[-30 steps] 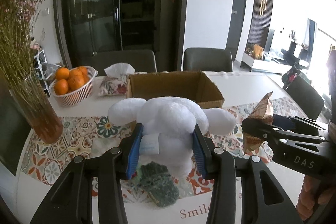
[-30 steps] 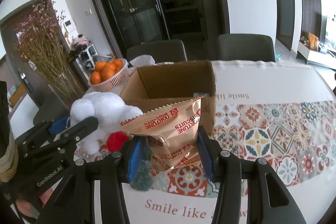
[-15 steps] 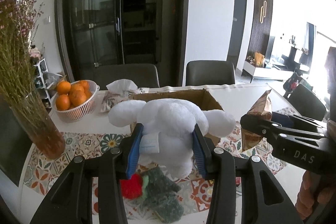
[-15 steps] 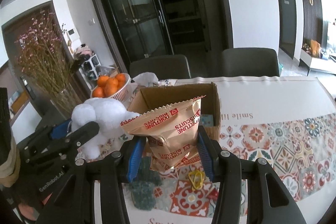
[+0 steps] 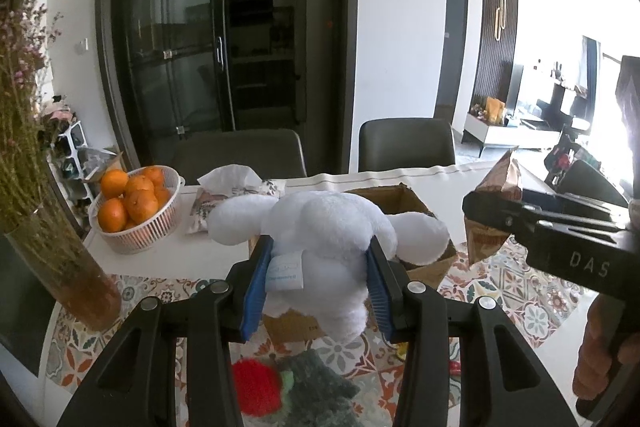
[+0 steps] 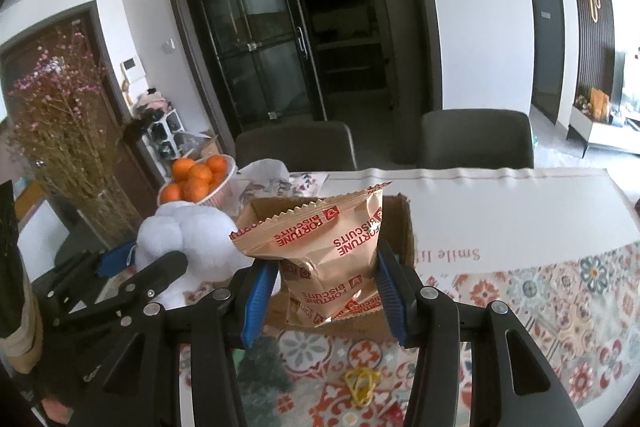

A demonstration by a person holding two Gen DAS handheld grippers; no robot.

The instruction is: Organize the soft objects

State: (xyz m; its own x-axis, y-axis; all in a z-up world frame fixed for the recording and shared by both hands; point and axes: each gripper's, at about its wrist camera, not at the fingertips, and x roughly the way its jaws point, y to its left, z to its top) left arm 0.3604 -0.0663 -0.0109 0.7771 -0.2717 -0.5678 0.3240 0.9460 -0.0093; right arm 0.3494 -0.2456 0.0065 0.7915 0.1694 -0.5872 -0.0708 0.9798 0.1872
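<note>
Since the earlier frames both grippers have risen: the open brown cardboard box sits lower in each view, and more of the table surface beneath the held items is exposed.

Left wrist view: the left gripper is clamped on the fluffy white plush toy, its blue pads pressing the toy's body from both sides. The toy hangs clear of the table, in front of and above the near wall of the box. Below it, on the patterned tablecloth, lie a red pompom and a dark green knitted item, touching each other. A white basket of oranges stands at the left, with a tissue pack beside it.

Right wrist view: the right gripper is clamped on the tan crinkled foil packet printed "FORTUNE BISCUITS", which is held inverted above the near wall of the box. The plush toy appears at the left. A small yellow looped item lies on the tablecloth below.
</note>
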